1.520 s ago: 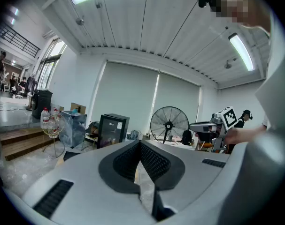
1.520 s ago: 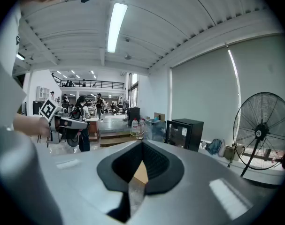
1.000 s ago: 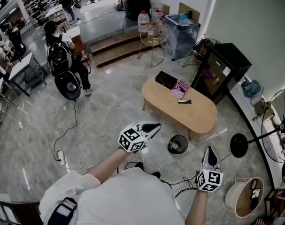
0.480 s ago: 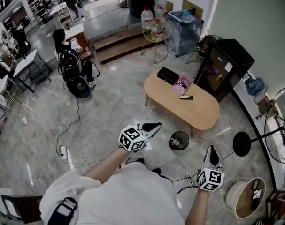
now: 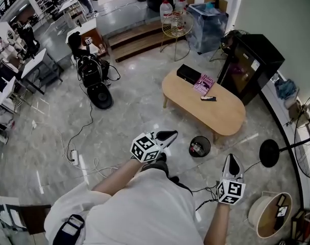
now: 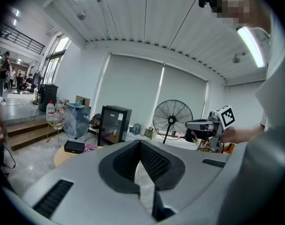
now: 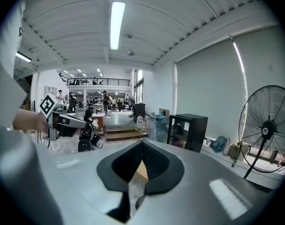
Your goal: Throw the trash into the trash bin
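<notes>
In the head view a small black trash bin [image 5: 199,146] stands on the floor by the near end of an oval wooden table [image 5: 226,116], with some bits inside it. On the table lie a black box [image 5: 188,74], a pink book [image 5: 204,84] and a small black remote [image 5: 208,98]. My left gripper [image 5: 167,135] is shut and empty, held left of the bin. My right gripper [image 5: 232,160] is also shut and empty, to the right of the bin and nearer to me. Each gripper view shows jaws closed tip to tip: left gripper [image 6: 140,142], right gripper [image 7: 142,141].
A black cabinet [image 5: 252,60] stands behind the table. A fan's round base [image 5: 269,153] and a round basket [image 5: 269,214] are at the right. Cables and a power strip [image 5: 74,157] lie on the floor at the left. A seated person [image 5: 91,68] is further back, by the steps [image 5: 139,40].
The view has shifted: table and bin sit slightly higher and to the right, and the seated person has slid down-right. Both grippers stay shut at about the same place in the picture.
</notes>
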